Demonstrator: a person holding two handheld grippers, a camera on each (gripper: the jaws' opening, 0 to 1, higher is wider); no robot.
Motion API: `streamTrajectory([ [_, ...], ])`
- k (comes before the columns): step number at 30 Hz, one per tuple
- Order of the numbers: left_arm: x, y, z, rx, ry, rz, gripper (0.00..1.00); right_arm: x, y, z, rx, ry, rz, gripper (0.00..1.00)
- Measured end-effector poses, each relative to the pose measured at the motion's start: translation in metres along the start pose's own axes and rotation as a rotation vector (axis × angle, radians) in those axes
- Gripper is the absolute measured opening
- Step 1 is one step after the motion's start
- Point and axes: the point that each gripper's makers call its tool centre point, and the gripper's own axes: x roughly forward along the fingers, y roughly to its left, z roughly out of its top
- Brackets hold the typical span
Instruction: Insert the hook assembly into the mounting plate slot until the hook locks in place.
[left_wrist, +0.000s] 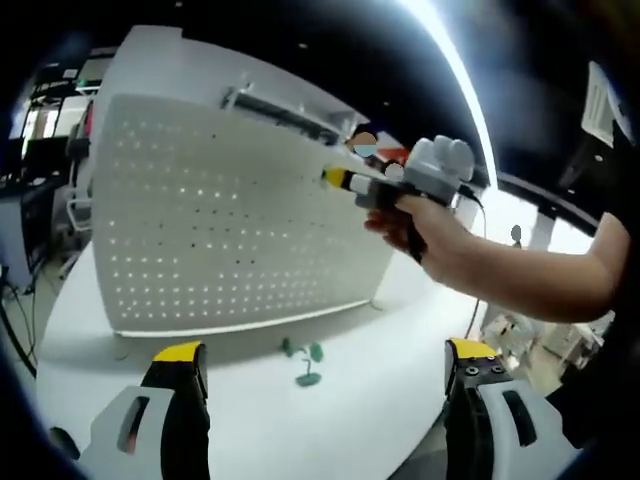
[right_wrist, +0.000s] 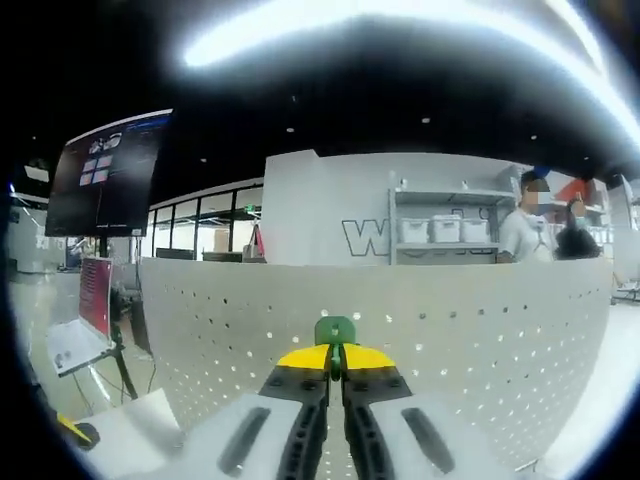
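Hook (right_wrist: 335, 330) mostly hidden between right tongs (right_wrist: 335, 358).

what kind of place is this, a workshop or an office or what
Likely an open lab or demo hall, not a home: a white pegboard stands on a white table, with a shelving unit of bins, a monitor on a stand, and long ceiling lights.

A green hook (right_wrist: 335, 329) stood pinched upright against the white perforated mounting plate (right_wrist: 450, 330); another green hook (left_wrist: 305, 362) lay on the worktop (left_wrist: 360, 400).
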Motion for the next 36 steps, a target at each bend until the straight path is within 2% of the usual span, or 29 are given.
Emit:
streamTrajectory([
  [4,0.000,0.004,0.000,-0.014,-0.008,0.008,1.00,0.008,-0.008,0.005,-0.013,-0.010,-0.030,0.00],
  [12,0.001,0.008,-0.004,-0.036,-0.007,0.021,0.99,0.020,-0.014,0.001,-0.022,-0.001,-0.064,0.00],
  [25,-0.006,0.021,-0.005,-0.056,-0.013,0.052,0.98,0.020,-0.012,-0.006,-0.025,-0.007,-0.108,0.00],
  [36,-0.005,0.019,-0.008,-0.056,-0.005,0.049,0.98,0.023,-0.016,-0.011,-0.009,0.006,-0.125,0.00],
])
